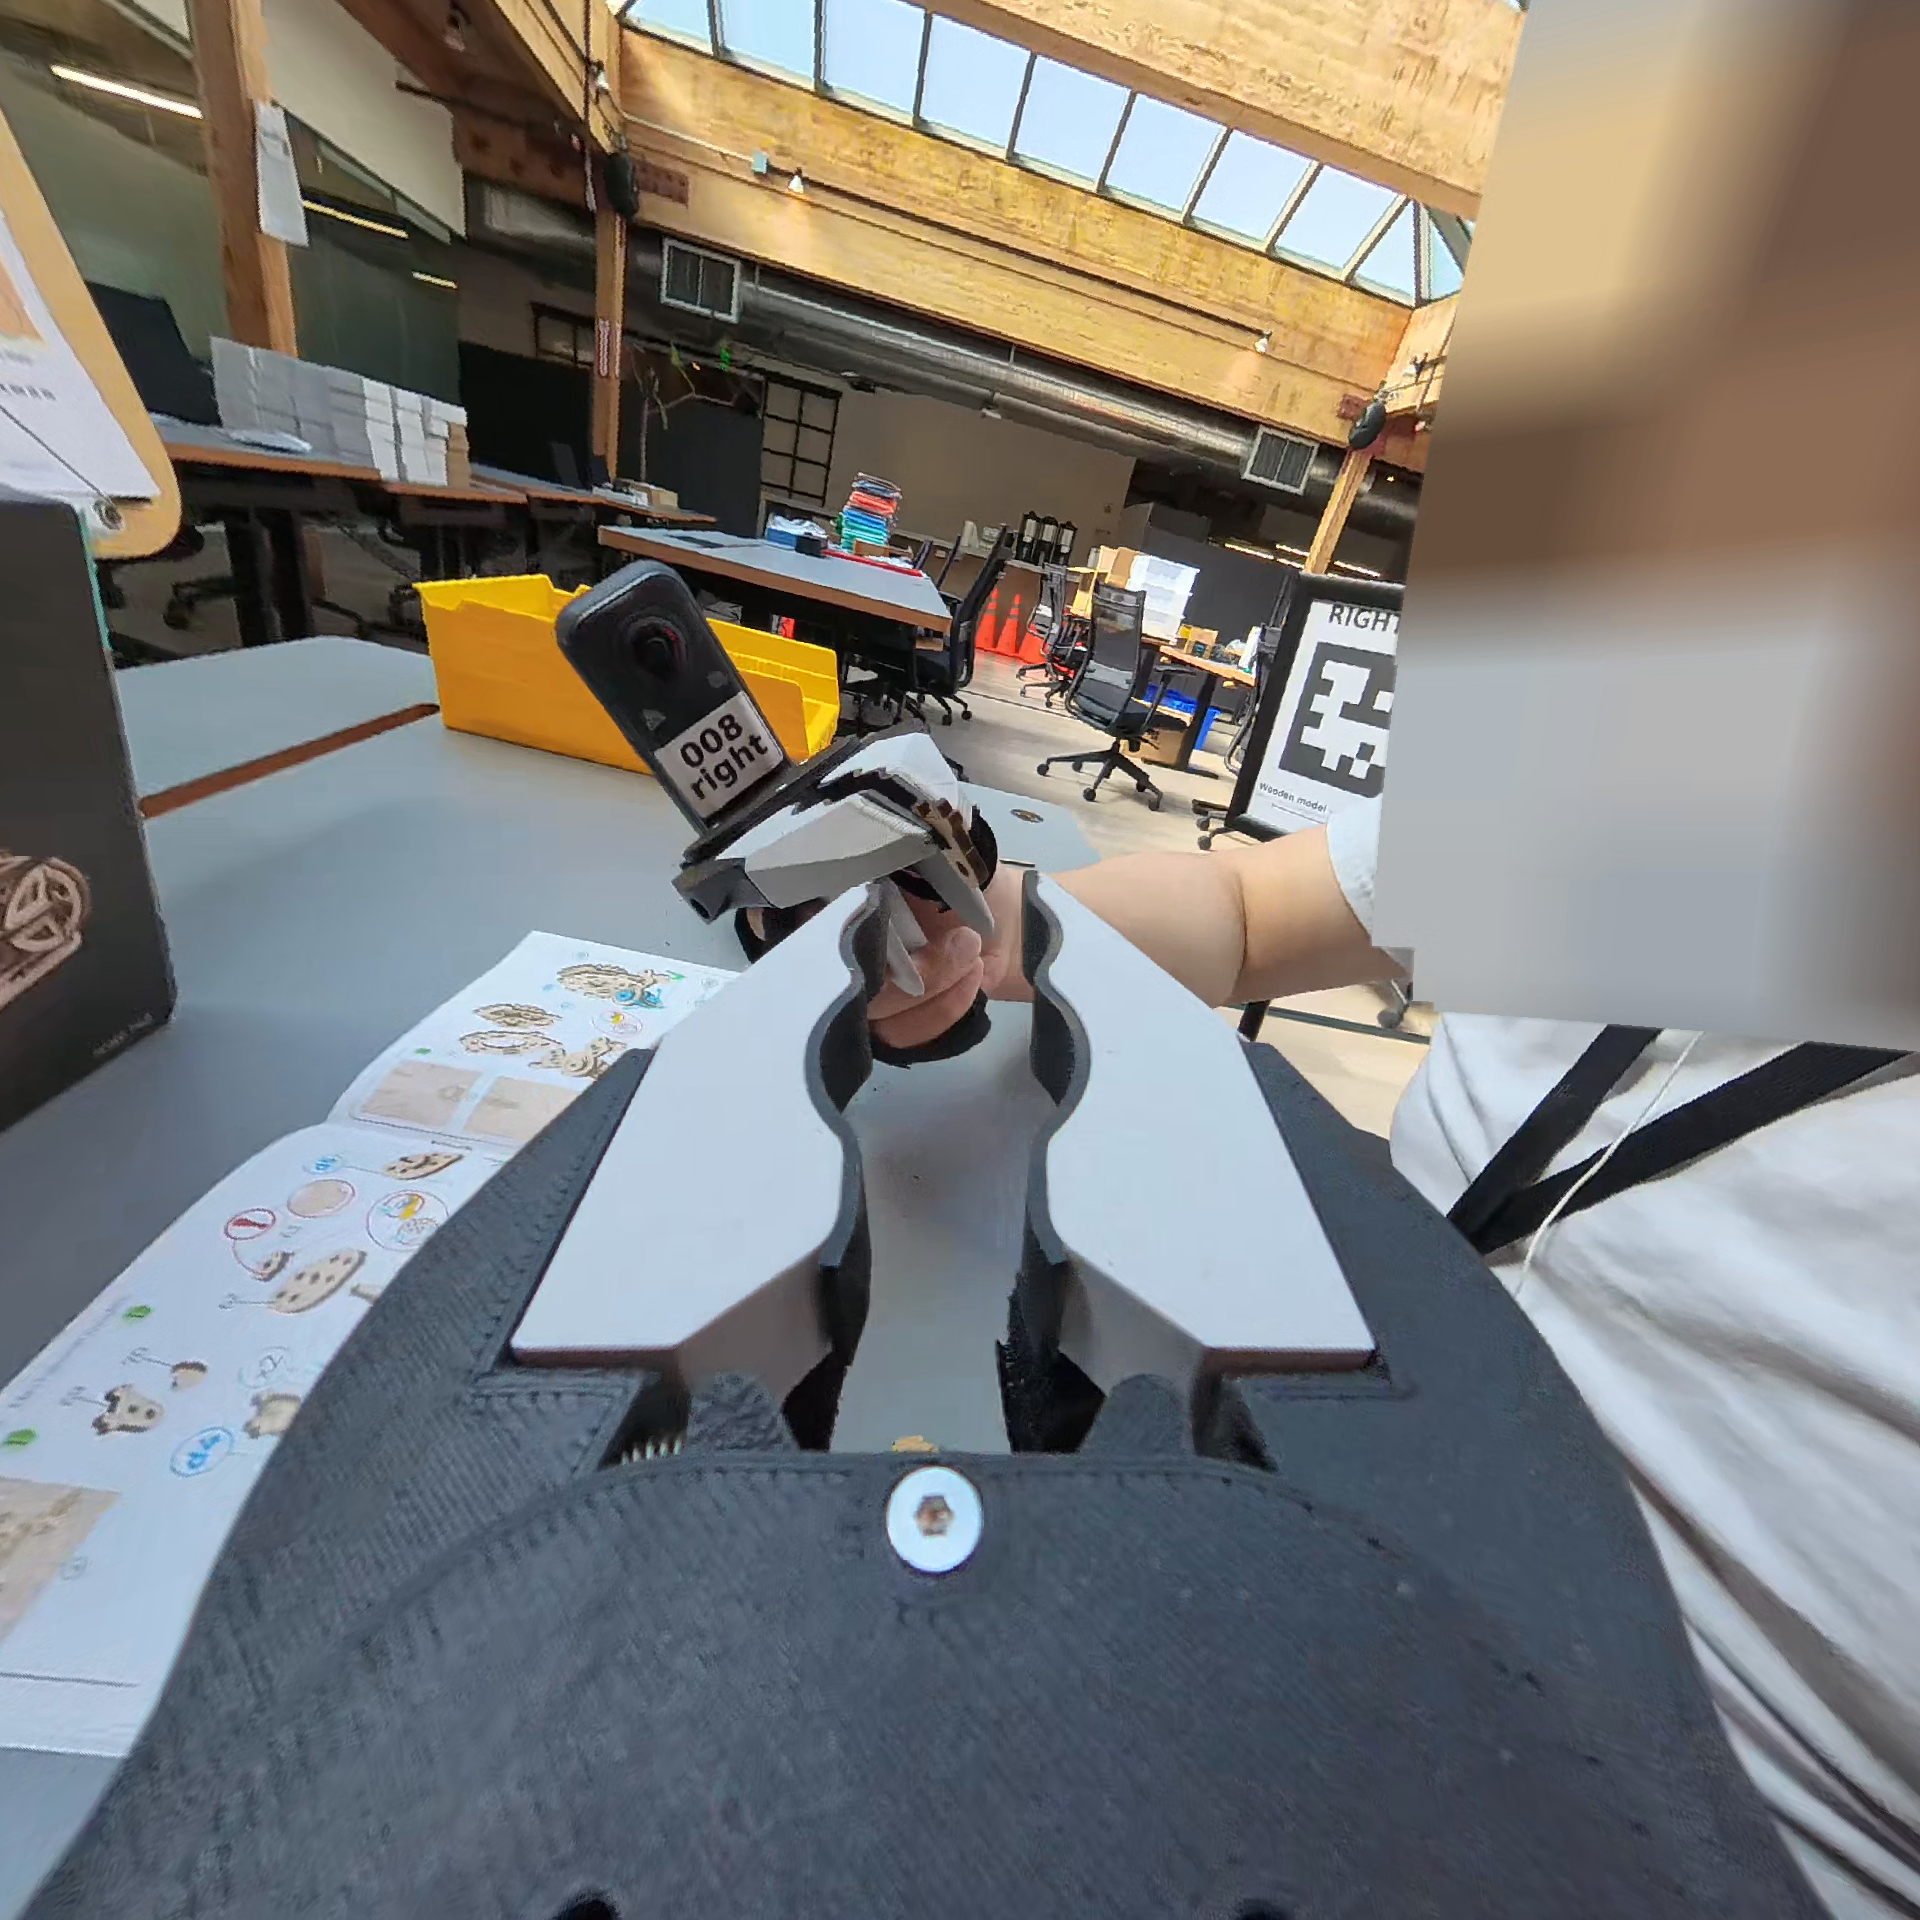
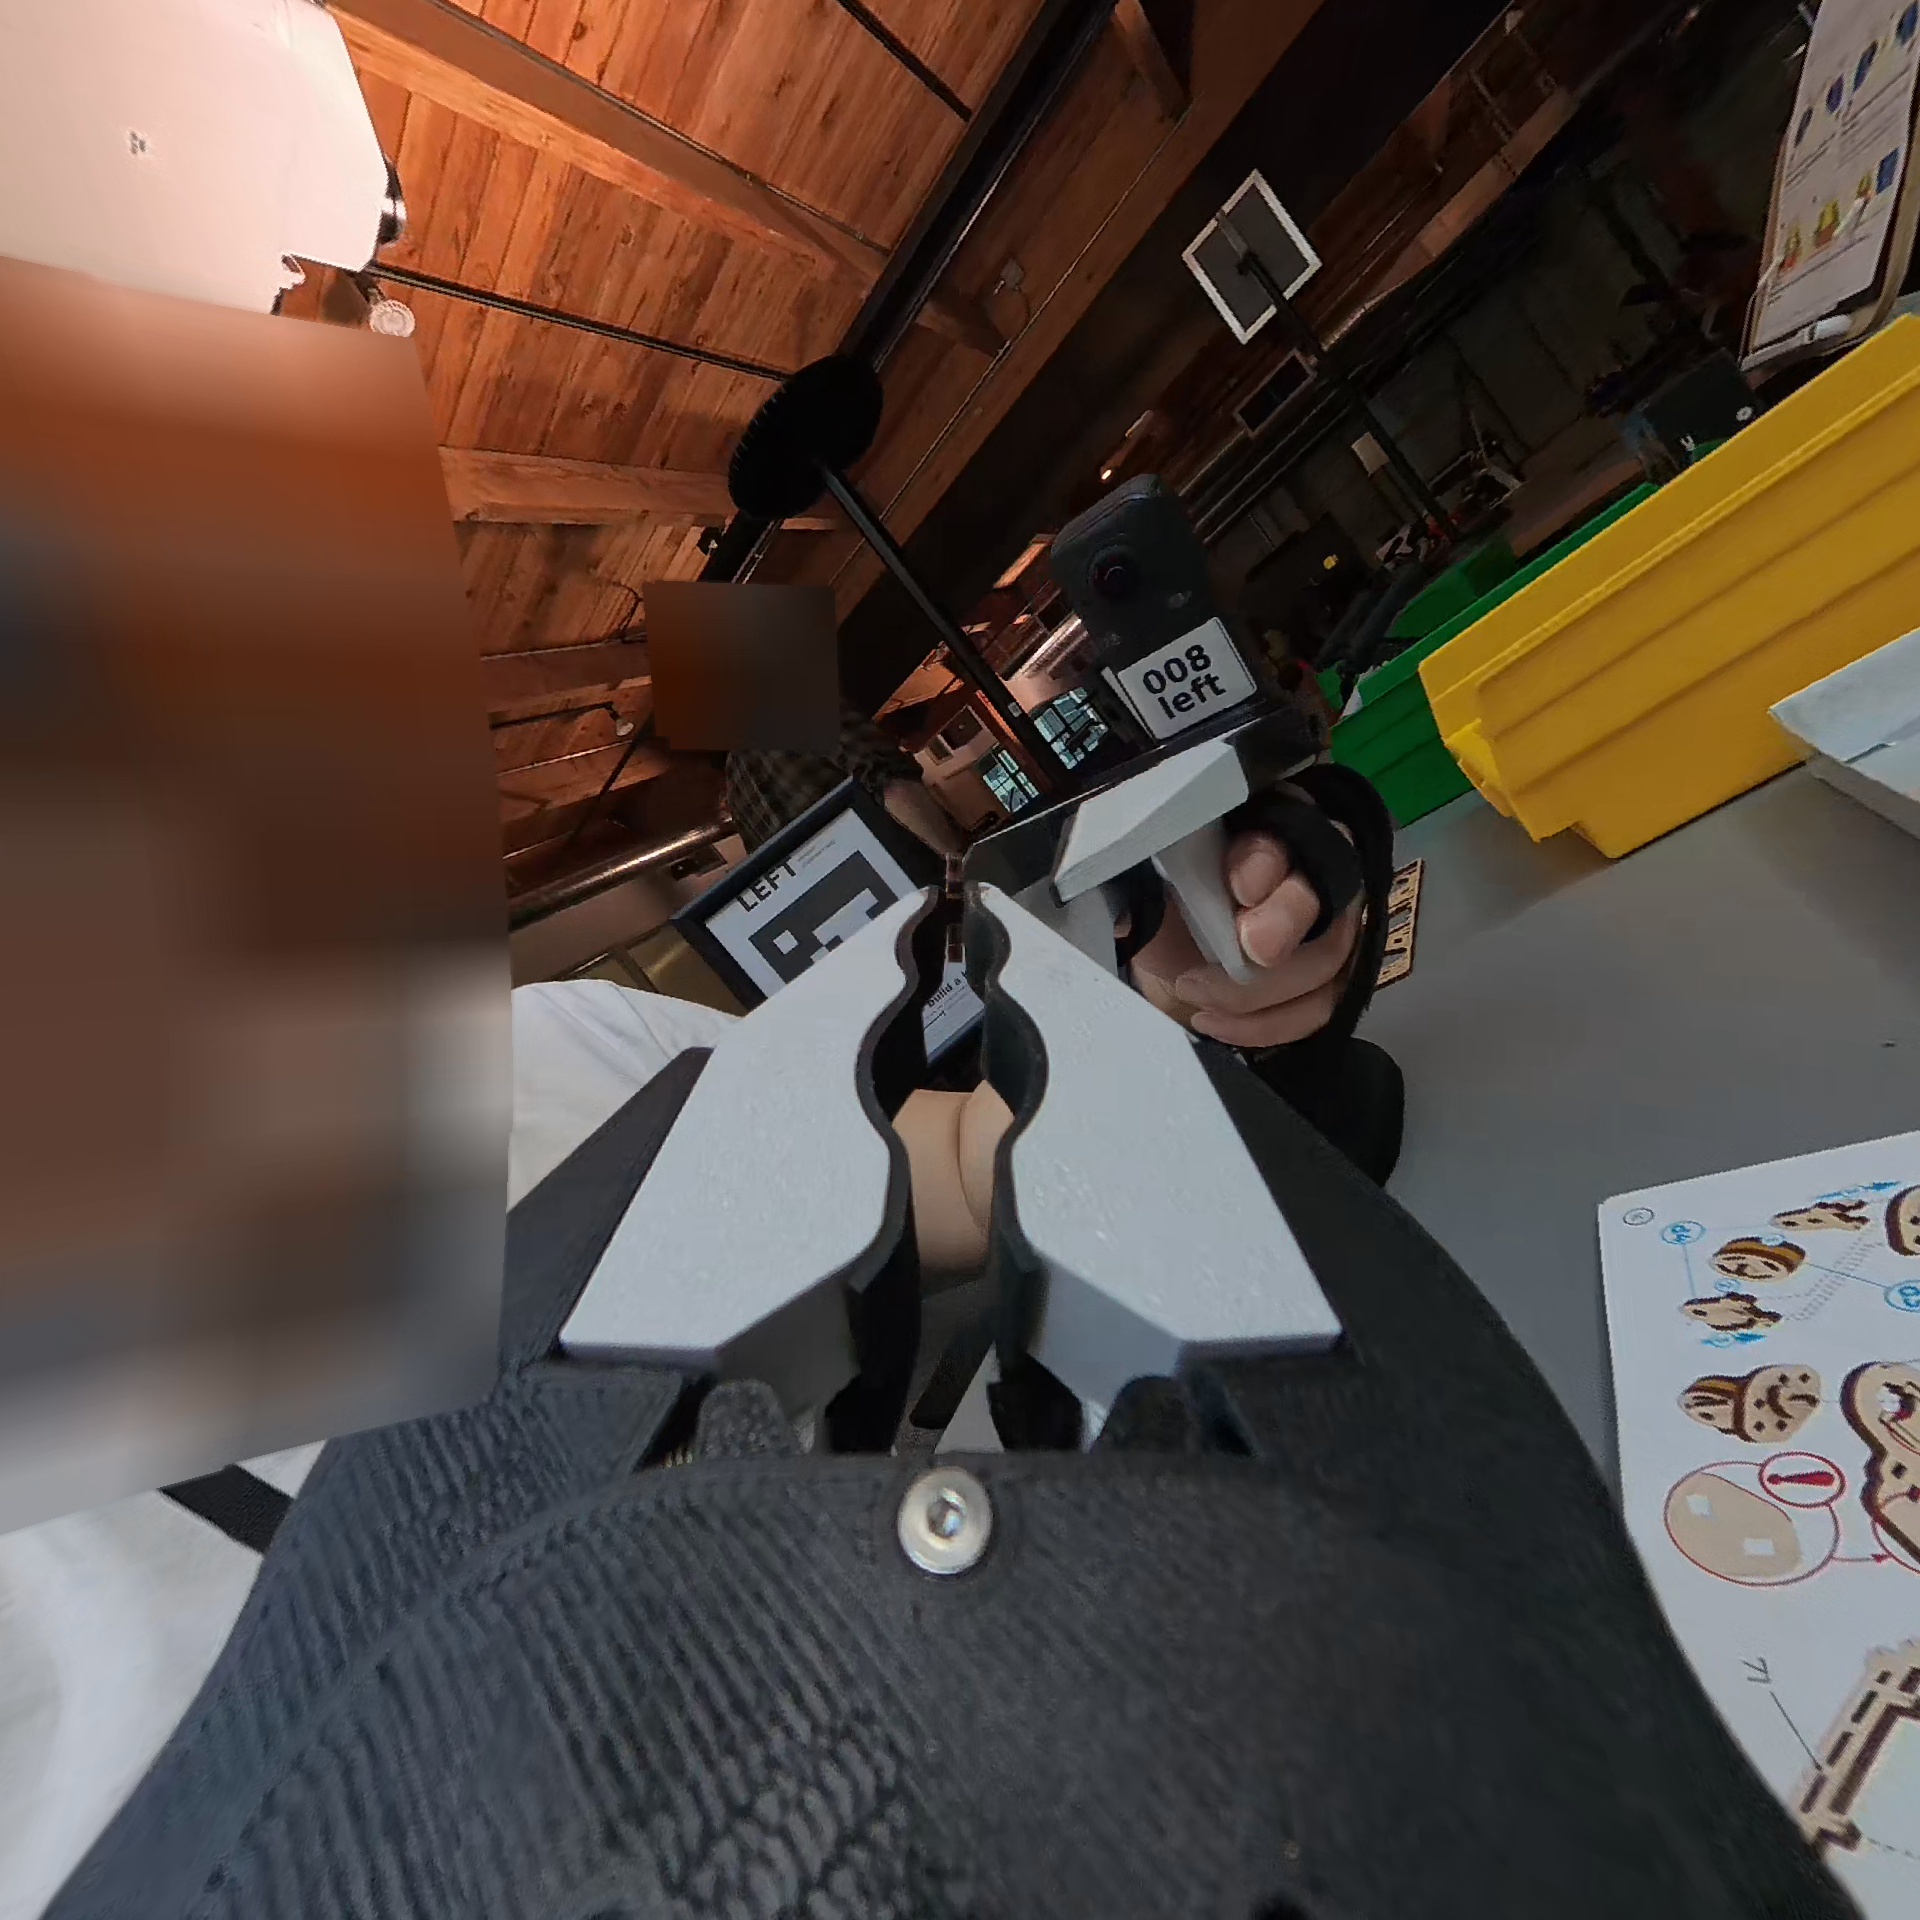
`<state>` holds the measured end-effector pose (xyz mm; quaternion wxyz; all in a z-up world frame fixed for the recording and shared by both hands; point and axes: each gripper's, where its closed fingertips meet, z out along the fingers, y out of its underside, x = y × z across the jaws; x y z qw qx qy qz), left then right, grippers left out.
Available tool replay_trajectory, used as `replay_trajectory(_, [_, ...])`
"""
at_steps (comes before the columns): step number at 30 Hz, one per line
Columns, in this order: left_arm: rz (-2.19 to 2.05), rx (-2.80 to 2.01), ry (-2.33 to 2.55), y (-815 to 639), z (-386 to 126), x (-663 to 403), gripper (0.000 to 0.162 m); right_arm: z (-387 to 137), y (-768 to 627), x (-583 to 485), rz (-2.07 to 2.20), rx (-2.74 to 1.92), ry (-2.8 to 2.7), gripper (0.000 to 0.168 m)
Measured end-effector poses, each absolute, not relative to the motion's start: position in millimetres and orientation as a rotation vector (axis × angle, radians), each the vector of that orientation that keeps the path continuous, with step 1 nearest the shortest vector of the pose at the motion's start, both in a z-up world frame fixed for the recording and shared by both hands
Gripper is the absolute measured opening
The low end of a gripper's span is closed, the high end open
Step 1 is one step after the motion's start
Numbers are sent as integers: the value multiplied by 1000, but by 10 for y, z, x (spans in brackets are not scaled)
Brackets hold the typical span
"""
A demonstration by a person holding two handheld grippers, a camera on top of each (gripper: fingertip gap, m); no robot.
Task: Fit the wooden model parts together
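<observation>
Above the grey table (image 1: 343, 831), right gripper (image 2: 956, 914) pinching a small wooden model part (image 2: 954, 902) edge-on at fingertips, raised off the surface. Left gripper (image 1: 948, 904) jaws parted, holding nothing, facing right one. Instruction sheet (image 1: 312, 1226) flat near table's front edge; yellow bin (image 1: 499, 665) toward far edge.

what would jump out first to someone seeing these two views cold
The right gripper, raised mid-frame in the left wrist view, pinches a thin wooden part at its fingertips. The left gripper faces it, open and empty. Behind, a yellow bin sits on the grey table.
</observation>
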<state>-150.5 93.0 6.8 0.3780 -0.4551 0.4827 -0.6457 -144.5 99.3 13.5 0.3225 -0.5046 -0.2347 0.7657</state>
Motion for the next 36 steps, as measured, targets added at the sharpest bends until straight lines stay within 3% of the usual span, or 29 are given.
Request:
replay_trajectory(6, [-1605, -1290, 1208, 1026, -55, -1375, 22, 21, 1115, -1425, 1956, -1356, -578, 2])
replay_trajectory(10, [-1620, -1378, 1179, 1076, -121, -1319, 3, -53, 1195, -1416, 1876, -1380, -572, 2])
replay_trajectory(21, [-1597, -1425, 1163, 1111, -162, -1259, 11, -78, 1268, -1373, 1810, -1368, -563, 2])
replay_trajectory(31, [-1561, -1501, 1161, 1195, -226, -1290, 1, -107, 1291, -1403, 1786, -1387, -561, 5])
replay_trajectory(36, [-1638, -1536, 1091, 1285, -180, -1385, 1, -195, 1340, -1341, 1493, -1443, -742, 10])
